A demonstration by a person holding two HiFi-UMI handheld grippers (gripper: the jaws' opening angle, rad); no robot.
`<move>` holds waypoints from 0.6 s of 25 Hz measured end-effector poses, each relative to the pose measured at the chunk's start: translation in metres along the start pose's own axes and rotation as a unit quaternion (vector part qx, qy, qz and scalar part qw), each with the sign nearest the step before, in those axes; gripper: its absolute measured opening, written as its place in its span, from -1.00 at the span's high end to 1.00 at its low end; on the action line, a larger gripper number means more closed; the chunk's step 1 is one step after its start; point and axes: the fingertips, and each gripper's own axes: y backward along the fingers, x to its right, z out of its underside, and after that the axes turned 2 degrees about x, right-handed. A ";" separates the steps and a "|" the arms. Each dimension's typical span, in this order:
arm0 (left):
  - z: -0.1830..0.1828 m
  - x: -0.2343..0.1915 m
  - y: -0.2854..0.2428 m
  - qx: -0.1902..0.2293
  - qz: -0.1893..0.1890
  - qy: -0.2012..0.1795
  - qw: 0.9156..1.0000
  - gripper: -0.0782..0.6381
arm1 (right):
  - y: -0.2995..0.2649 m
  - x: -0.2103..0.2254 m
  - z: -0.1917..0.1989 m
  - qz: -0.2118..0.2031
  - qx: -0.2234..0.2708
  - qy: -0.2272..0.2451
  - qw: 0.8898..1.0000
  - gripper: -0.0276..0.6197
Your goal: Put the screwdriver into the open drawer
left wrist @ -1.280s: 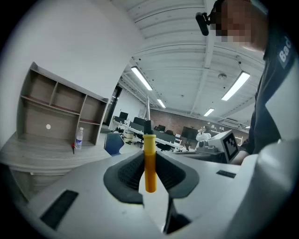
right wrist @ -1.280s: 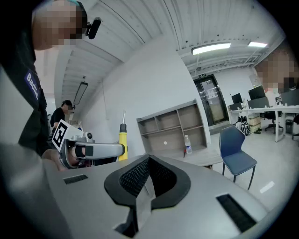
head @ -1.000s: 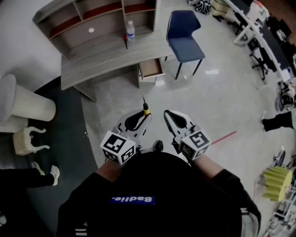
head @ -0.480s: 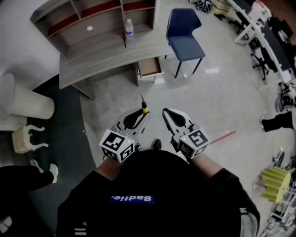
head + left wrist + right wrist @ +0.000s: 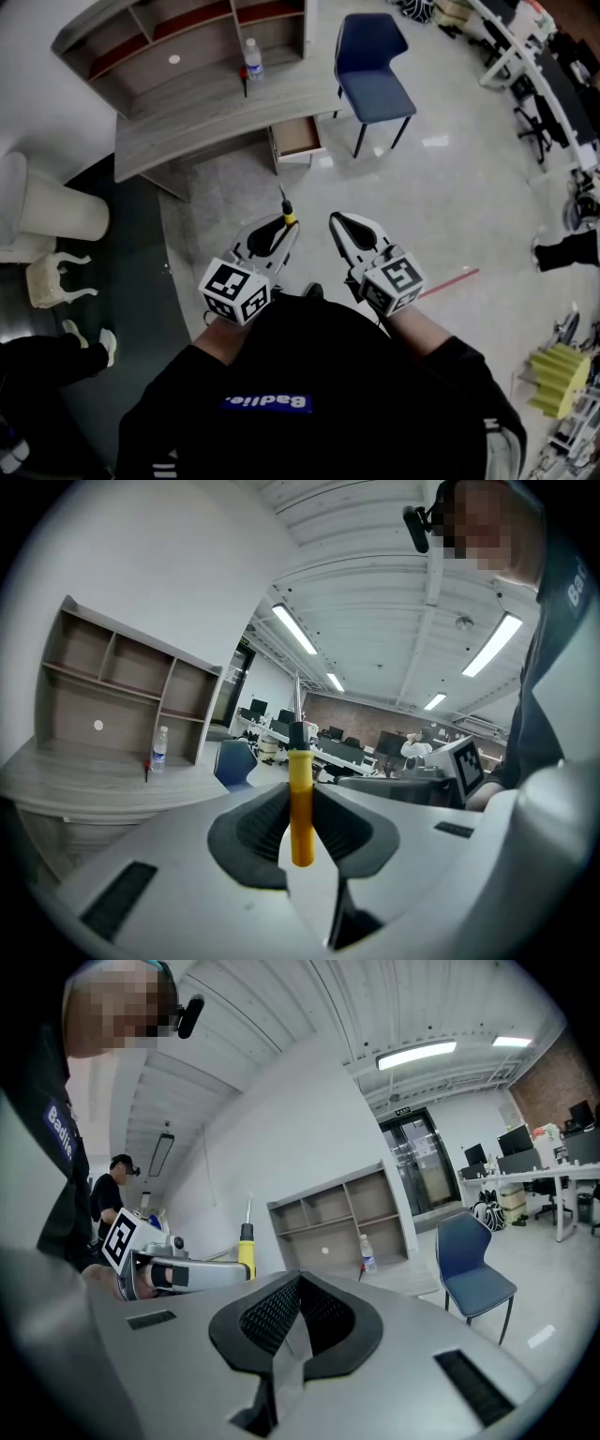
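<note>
Hand-held grippers (image 5: 287, 228) (image 5: 337, 222) two, screwdriver (image 5: 290, 217) one

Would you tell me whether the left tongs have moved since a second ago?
Yes, slightly: the left tongs, gripping the screwdriver, have edged closer to the open drawer in the head view.

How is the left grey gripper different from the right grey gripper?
The left grey gripper pinches a yellow-handled screwdriver upright; the right grey gripper holds nothing. The left gripper's fingers stand slightly apart around the handle; the right gripper's fingers meet at their tips. Both have black ribbed pads, and each carries a marker cube.
</note>
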 end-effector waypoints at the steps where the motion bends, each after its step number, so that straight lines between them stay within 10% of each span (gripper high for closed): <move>1: 0.000 -0.001 -0.004 0.001 -0.002 0.001 1.000 0.57 | -0.001 0.006 0.000 0.001 -0.002 -0.002 1.000 0.82; 15: -0.003 -0.086 -0.069 -0.022 0.036 0.004 0.999 0.58 | -0.087 0.066 -0.002 0.036 -0.025 -0.002 0.999 0.82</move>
